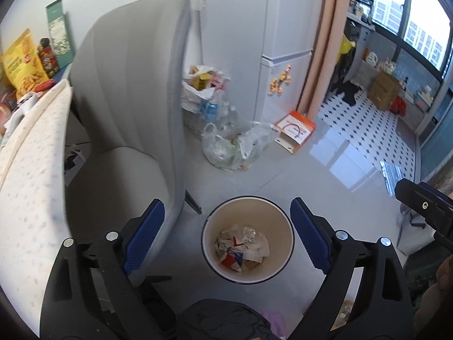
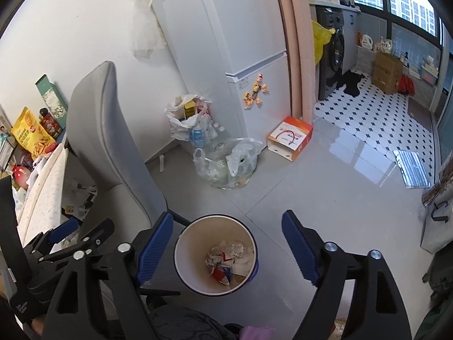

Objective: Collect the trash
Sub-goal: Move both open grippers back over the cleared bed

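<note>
standing on the pale floor just beside one grey chair (image 1: 127, 107), one round white bin (image 1: 246, 239) holds crumpled wrappers (image 1: 240, 248), white, clear and red-blue. the left gripper (image 1: 226, 235) and right gripper (image 2: 226, 246) both hang over it, jaws spread wide and holding nothing. two plastic bags (image 2: 226, 161) of rubbish sit near the fridge (image 2: 240, 56).

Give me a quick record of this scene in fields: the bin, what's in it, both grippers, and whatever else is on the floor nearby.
bin: round white bin standing upright on the floor
bin contents: crumpled wrappers and paper at the bottom
left gripper: open, empty, above the bin
right gripper: open, empty, above the bin
beside bin: grey chair
floor near fridge: clear plastic bag, orange and white box
fridge: white fridge
</note>
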A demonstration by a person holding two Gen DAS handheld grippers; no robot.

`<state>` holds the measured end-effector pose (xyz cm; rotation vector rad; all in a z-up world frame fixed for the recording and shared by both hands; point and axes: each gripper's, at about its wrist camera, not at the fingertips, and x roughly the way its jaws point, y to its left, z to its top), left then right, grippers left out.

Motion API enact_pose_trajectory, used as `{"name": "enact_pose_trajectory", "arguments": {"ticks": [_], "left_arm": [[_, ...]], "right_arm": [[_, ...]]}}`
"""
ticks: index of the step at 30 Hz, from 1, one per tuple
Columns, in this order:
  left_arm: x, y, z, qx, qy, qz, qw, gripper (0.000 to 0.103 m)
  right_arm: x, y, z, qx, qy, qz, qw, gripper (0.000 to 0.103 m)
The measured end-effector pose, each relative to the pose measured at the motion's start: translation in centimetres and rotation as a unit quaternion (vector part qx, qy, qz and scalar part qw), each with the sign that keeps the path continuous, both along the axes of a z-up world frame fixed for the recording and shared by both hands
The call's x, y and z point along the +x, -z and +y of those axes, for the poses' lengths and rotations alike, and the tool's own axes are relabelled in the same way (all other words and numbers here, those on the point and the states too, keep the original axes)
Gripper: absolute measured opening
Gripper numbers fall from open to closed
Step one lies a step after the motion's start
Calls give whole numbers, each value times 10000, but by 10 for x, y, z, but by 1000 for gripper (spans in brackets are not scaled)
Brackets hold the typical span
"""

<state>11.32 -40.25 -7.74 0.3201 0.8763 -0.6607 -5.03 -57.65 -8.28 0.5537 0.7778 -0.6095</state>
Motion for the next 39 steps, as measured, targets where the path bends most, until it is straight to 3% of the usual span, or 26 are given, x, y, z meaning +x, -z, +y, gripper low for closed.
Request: {"name": "enact_pose_trajectory", "arguments": {"ticks": [12,25,39], "left_arm": [[2,-52,93,-352,-831,-421,9950,97],[-9,-95,192,-752,-1512,-867,9818,97],[-36,-121,285,-952,-2075,-1259,9654,97]], "right_arm": [[20,-48,68,-345,-562,-289,9974,95],[32,-97,153,-762,-1087,-446,9901,95],[28,-135,241,-1230,-1408,-568,9807,95]]}}
